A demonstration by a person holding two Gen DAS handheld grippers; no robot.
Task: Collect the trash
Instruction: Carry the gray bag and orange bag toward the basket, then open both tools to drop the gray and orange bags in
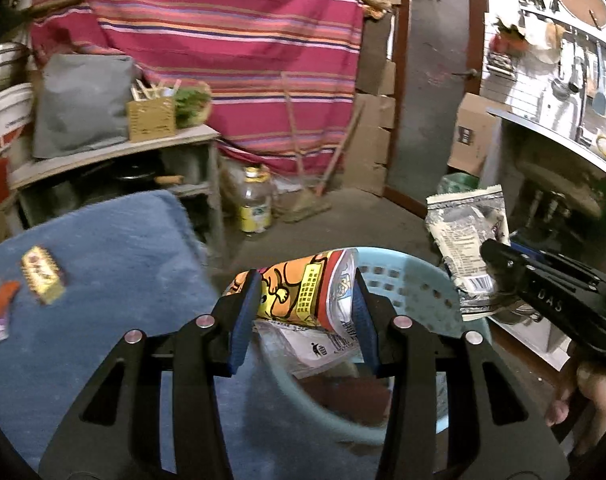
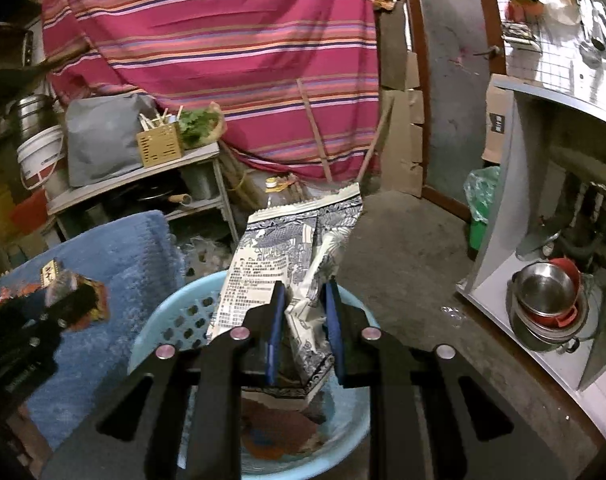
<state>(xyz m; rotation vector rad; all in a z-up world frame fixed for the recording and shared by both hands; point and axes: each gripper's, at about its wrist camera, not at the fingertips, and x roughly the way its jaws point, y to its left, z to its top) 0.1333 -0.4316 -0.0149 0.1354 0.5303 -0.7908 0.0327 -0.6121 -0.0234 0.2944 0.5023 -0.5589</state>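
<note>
Above blue basket (image 2: 183, 320): both grippers (image 1: 307, 300) (image 2: 305, 300) angled down, clamping wrappers.

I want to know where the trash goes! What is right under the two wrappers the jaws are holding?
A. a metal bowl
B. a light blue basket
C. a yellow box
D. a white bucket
B: both the orange cartoon wrapper and the blue-and-white wrapper hang over the light blue basket, which already has trash inside.
</note>
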